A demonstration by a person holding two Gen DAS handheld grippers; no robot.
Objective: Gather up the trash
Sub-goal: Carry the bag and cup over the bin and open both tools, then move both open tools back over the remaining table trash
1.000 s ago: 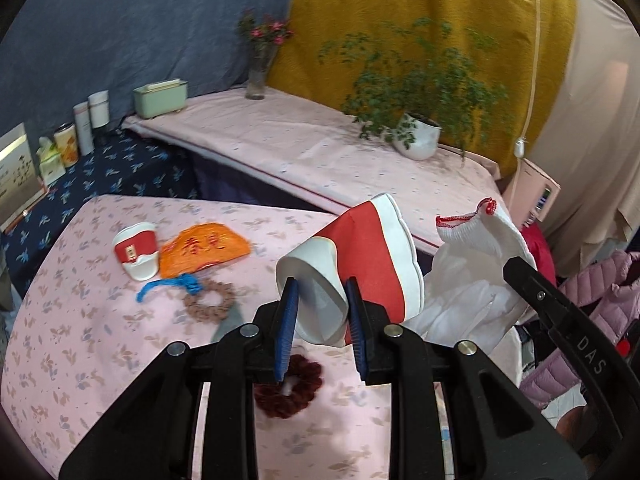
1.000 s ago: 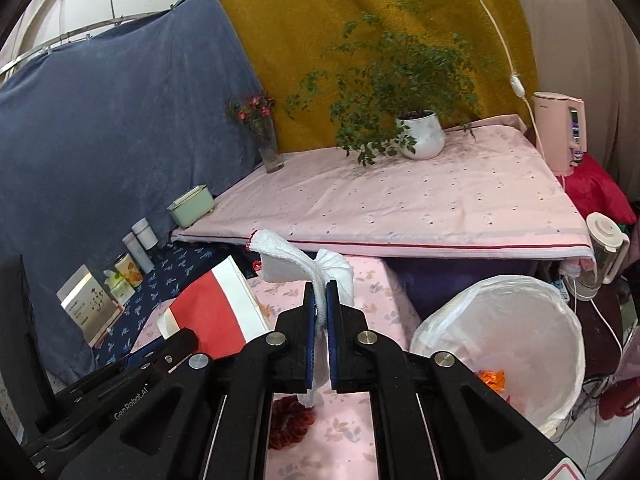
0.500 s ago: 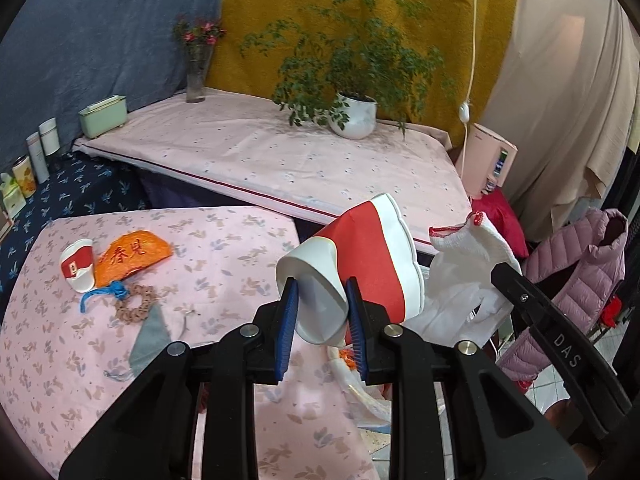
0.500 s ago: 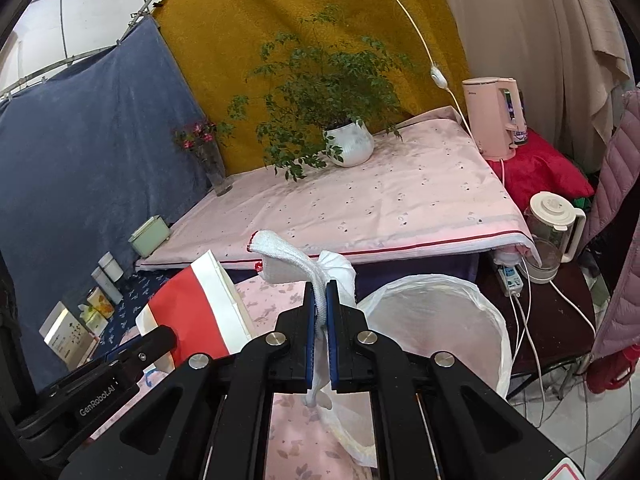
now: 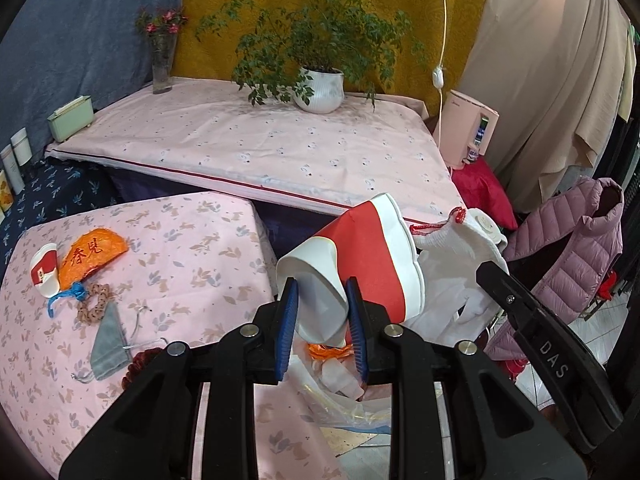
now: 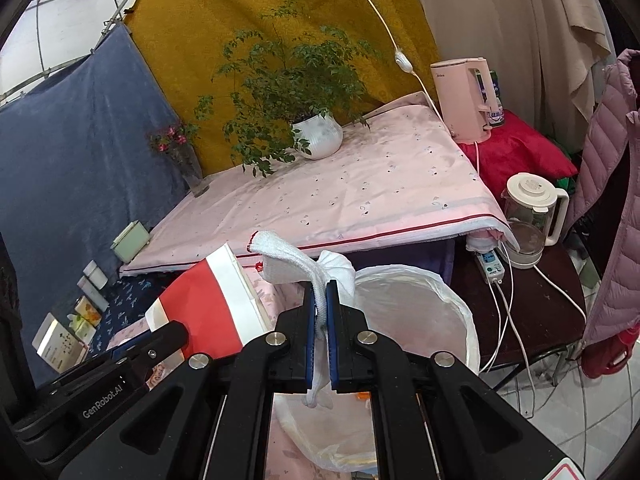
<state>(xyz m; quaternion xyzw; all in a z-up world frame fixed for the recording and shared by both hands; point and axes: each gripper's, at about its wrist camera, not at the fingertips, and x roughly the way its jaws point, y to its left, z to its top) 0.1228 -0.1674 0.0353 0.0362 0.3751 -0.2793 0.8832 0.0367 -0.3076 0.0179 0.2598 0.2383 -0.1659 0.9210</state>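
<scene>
Trash in hand: a crushed red-and-white paper cup [image 5: 360, 264] pinched at its base in the left tongs [image 5: 322, 328], and a white cotton glove [image 6: 308, 268] clamped by a thin fold in the right tongs [image 6: 320, 336], both held above the near rim of the bag-lined bin [image 6: 452, 316]. Risk: released too early, the cup may strike the rim and roll onto the desk [image 5: 192, 240], and the limp glove may drape over the bag edge rather than drop in.

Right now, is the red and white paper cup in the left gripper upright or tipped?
Tipped. The paper cup lies on its side in the left gripper, squashed at its base, its rim pointing away towards the white cotton glove.
</scene>
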